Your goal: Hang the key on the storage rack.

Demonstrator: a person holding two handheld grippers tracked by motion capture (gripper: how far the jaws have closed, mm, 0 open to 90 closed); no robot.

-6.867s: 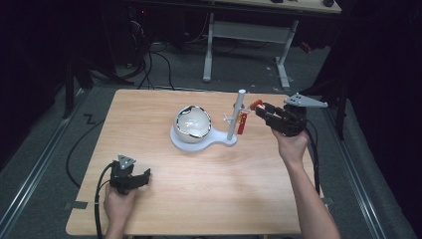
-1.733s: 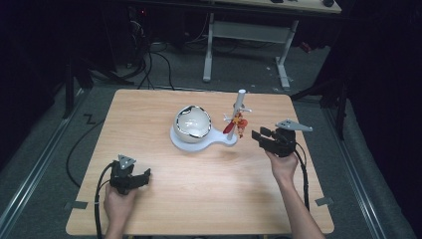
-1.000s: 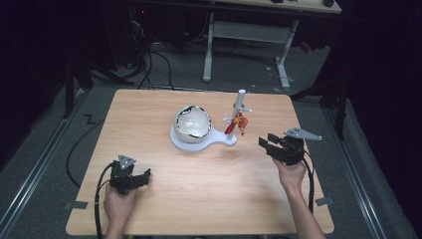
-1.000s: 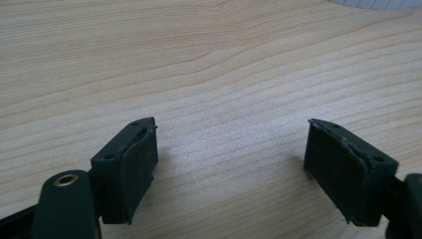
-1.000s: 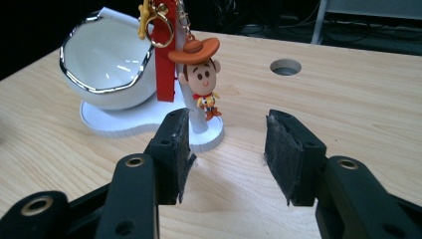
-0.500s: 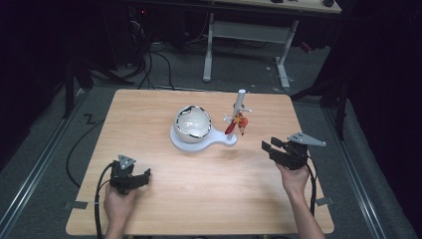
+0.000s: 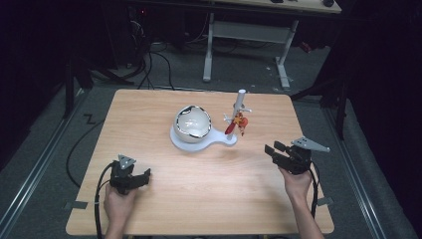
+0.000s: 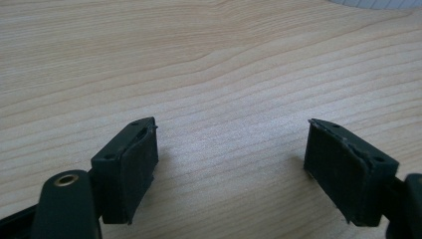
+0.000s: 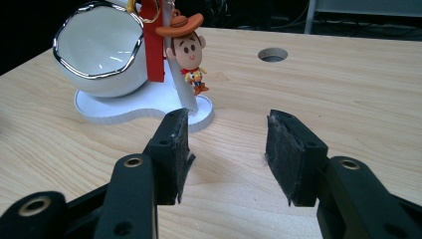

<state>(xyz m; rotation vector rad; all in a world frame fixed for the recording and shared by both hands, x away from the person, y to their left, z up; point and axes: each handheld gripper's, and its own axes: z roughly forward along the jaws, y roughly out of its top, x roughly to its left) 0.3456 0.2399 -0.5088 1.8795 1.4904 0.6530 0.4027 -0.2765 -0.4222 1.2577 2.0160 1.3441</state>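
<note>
Right gripper (image 7: 276,151) pulled back nearer, jaws parted, empty; left gripper (image 7: 141,178) parted too. Bowl (image 7: 193,122) seen empty.

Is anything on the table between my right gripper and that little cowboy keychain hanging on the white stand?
Nothing visible: bare wooden table lies between the open right gripper and the cowboy keychain on the white stand.

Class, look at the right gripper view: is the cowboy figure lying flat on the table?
No. The cowboy figure hangs upright against the white post of the stand, clear of the wooden table.
</note>
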